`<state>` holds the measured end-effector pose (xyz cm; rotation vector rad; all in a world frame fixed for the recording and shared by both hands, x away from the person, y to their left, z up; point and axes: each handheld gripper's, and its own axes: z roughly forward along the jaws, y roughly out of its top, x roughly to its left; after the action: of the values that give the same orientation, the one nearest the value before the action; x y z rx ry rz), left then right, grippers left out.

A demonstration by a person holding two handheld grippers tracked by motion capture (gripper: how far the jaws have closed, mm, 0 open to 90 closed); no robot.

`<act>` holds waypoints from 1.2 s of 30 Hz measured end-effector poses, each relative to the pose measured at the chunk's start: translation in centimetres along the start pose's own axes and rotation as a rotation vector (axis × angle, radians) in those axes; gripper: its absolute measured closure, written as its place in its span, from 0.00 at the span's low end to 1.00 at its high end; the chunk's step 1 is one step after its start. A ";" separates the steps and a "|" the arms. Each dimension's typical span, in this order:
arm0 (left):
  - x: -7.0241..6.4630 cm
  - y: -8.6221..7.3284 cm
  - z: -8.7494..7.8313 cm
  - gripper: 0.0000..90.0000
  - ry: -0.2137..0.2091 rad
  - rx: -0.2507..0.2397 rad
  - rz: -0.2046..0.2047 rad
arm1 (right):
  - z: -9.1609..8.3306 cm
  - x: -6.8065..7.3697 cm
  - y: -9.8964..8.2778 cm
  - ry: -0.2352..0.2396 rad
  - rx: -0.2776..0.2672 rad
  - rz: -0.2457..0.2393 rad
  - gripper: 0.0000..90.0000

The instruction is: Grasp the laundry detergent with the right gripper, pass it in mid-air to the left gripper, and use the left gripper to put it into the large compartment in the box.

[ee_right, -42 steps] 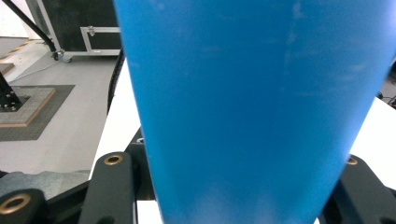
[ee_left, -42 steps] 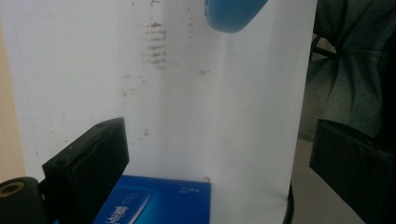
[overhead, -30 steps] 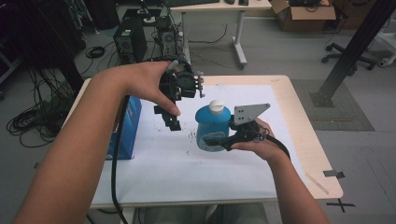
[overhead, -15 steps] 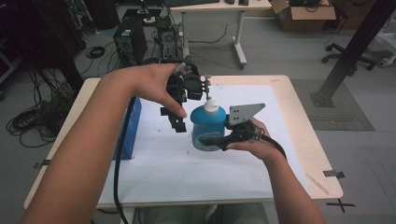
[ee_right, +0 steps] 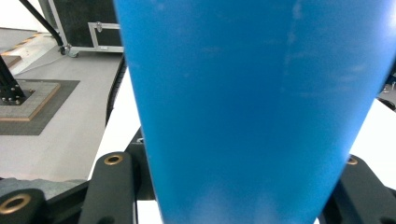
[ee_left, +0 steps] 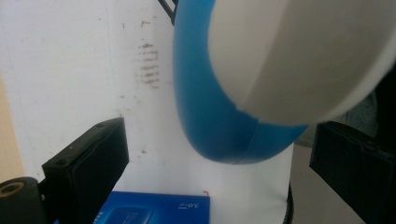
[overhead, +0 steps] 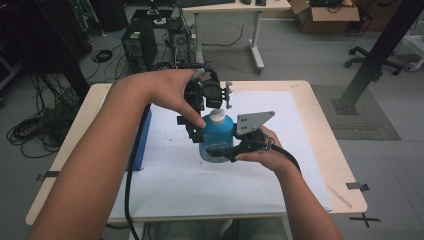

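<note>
A blue bottle (overhead: 216, 139) with a white cap (overhead: 217, 116) stands over the white sheet (overhead: 170, 175) at mid-table. My right gripper (overhead: 220, 150) is shut on the bottle's lower body from the right; in the right gripper view the blue wall (ee_right: 252, 102) sits between the jaws. My left gripper (overhead: 199, 129) comes down from above at the bottle's left shoulder, open. In the left gripper view the cap (ee_left: 299, 56) and the blue shoulder (ee_left: 205, 116) loom just ahead, and the two fingers (ee_left: 88, 158) stand wide apart without touching them.
A flat blue box (overhead: 141, 140) lies at the sheet's left edge, also in the left gripper view (ee_left: 154, 210). The wooden table (overhead: 320, 120) ends just past the sheet on the right. Desks, computers and cables stand on the floor beyond.
My left gripper has moved right and come in over the bottle's cap. The bottle in my right gripper has shifted slightly left toward it.
</note>
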<state>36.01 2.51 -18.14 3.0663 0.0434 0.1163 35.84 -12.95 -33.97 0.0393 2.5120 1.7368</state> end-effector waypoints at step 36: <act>-1.3 1.2 1.4 0.05 0.054 0.045 0.005 | 2.2 0.3 -0.1 -0.002 0.002 0.000 0.49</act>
<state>34.83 1.13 -19.56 3.1079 0.0418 0.2018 35.76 -10.91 -34.84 0.0413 2.5127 1.7331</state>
